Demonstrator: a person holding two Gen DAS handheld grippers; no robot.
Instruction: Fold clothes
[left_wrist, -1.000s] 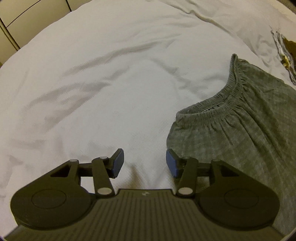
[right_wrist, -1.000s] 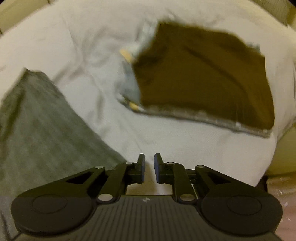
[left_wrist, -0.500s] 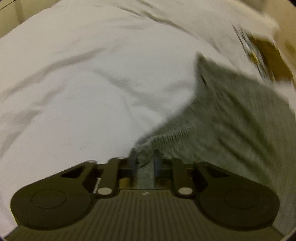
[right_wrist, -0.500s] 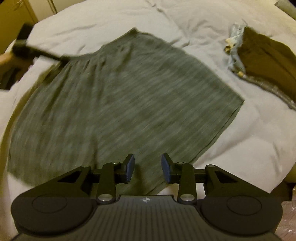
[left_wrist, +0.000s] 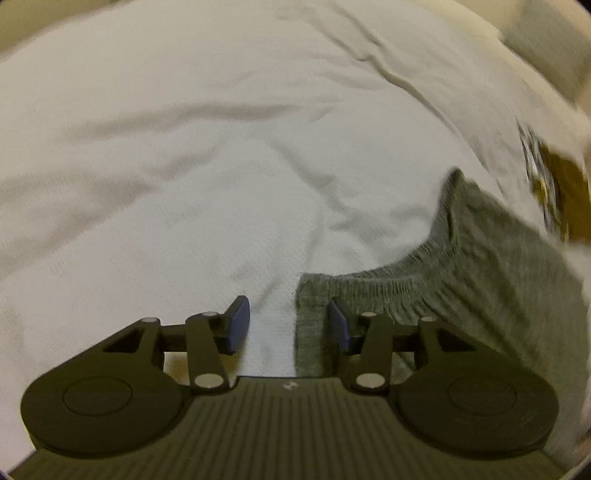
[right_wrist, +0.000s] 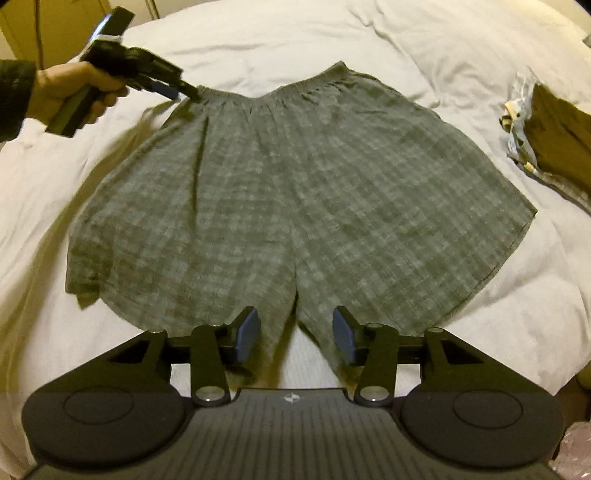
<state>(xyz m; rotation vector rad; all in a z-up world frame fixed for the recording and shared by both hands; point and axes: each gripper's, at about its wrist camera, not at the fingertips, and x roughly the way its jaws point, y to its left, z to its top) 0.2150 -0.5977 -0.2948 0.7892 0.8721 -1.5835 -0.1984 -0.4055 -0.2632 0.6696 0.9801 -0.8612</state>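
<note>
Grey checked cotton shorts (right_wrist: 291, 184) are spread flat on the white bed (right_wrist: 424, 48). Left gripper (left_wrist: 288, 325) jaws are released at the waistband corner; right gripper (right_wrist: 293, 334) jaws are released over the near hem.

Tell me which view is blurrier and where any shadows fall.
Left wrist view: motion-smeared at the right edge, around the brown folded garment. Right wrist view: sharper; grey shorts slightly soft, casting a yellowish shadow on the white bedding to their left.
</note>
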